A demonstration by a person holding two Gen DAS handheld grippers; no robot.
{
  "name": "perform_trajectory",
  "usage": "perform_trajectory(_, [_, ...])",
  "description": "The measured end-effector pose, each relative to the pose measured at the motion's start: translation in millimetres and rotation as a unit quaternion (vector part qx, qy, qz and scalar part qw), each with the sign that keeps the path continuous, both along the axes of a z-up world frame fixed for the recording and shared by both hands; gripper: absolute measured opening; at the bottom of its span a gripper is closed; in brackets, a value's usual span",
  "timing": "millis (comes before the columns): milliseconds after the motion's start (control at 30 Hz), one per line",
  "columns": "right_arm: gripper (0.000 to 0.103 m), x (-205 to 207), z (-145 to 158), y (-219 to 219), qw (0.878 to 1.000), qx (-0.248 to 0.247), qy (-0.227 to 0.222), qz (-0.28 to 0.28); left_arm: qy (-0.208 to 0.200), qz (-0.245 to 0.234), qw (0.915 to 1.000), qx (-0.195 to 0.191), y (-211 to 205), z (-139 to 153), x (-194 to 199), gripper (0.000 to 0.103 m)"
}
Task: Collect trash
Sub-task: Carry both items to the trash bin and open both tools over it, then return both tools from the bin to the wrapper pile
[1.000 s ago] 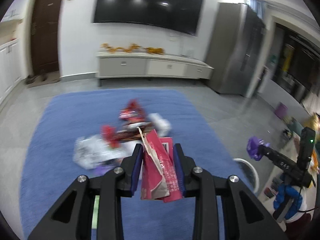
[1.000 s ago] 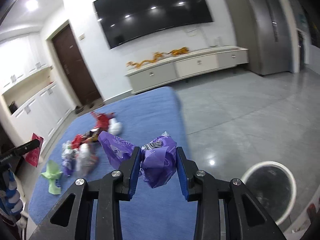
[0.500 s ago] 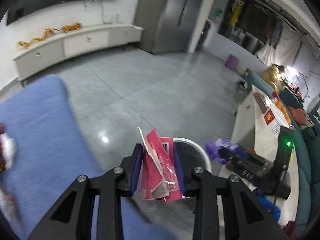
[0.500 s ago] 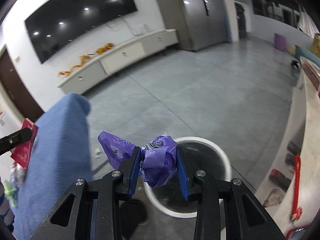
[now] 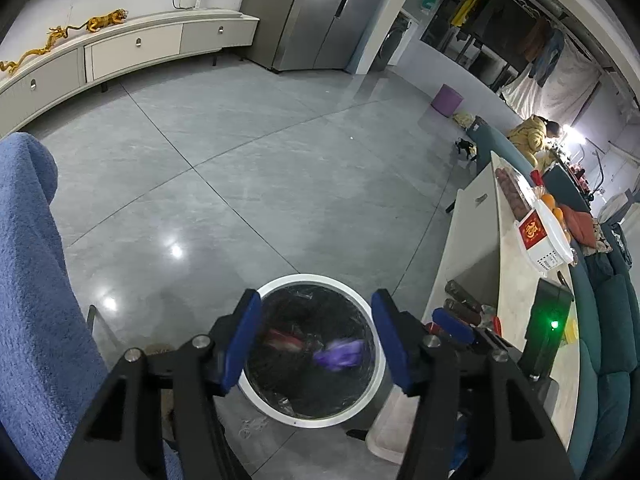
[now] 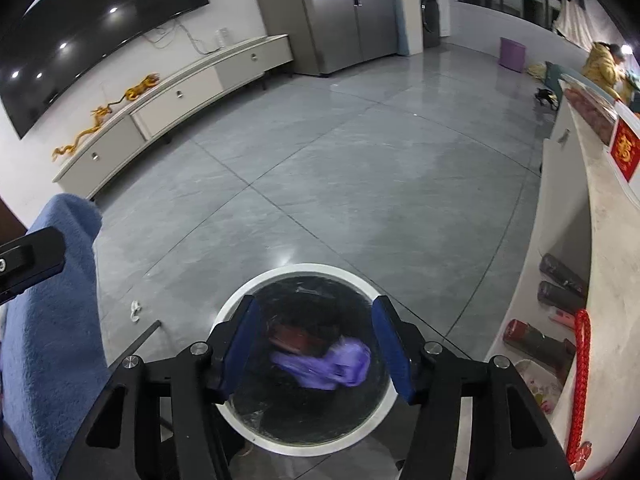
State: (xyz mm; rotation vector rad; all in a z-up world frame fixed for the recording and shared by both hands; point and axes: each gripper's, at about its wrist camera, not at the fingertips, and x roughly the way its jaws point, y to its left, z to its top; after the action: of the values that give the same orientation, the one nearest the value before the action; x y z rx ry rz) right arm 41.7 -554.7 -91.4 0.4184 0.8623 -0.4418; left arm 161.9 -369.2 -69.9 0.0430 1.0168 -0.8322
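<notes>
Both grippers hover over a round white-rimmed bin lined with a black bag. My left gripper has its jaws opening, nothing pressed between the blue pads; a red wrapper lies blurred below it inside the bin. My right gripper is opening too, and the purple plastic bag is blurred, loose and dropping into the bin beside the red wrapper. The purple bag also shows in the left wrist view, inside the bin.
A blue rug lies at the left. A pale counter with bottles, boxes and fruit runs along the right. Grey tiled floor stretches ahead to a low white cabinet. A person in yellow sits far right.
Both grippers swung from the rug over to the bin and tipped downward. Their jaws opened; the red wrapper left the left gripper and the purple bag left the right, both falling into the bin.
</notes>
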Motion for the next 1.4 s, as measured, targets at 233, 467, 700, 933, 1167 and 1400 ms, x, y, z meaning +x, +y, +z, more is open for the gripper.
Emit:
perform_trajectory(233, [0.056, -13, 26, 16, 0.999, -0.025, -0.026, 0.000, -0.076, 0.050, 0.9959, 0.006, 43, 27, -18, 0.055])
perform_trajectory(467, [0.056, -26, 66, 56, 0.996, -0.059, -0.064, 0.025, -0.172, 0.108, 0.9792, 0.007, 94, 62, -50, 0.055])
perform_trajectory(700, [0.056, -37, 103, 100, 0.990, -0.085, -0.099, 0.059, -0.212, 0.144, 0.9664, 0.009, 147, 88, -73, 0.056])
perform_trajectory(933, [0.058, -41, 136, 143, 0.982, -0.106, -0.129, 0.088, -0.242, 0.176, 0.9542, 0.010, 203, 108, -94, 0.057])
perform_trajectory(1167, [0.060, -42, 157, 193, 0.974, -0.130, -0.139, 0.125, -0.261, 0.213, 0.9417, -0.003, 258, 123, -115, 0.074])
perform_trajectory(1400, [0.061, -36, 175, 246, 0.962, -0.158, -0.149, 0.165, -0.263, 0.248, 0.9321, -0.020, 310, 130, -126, 0.074])
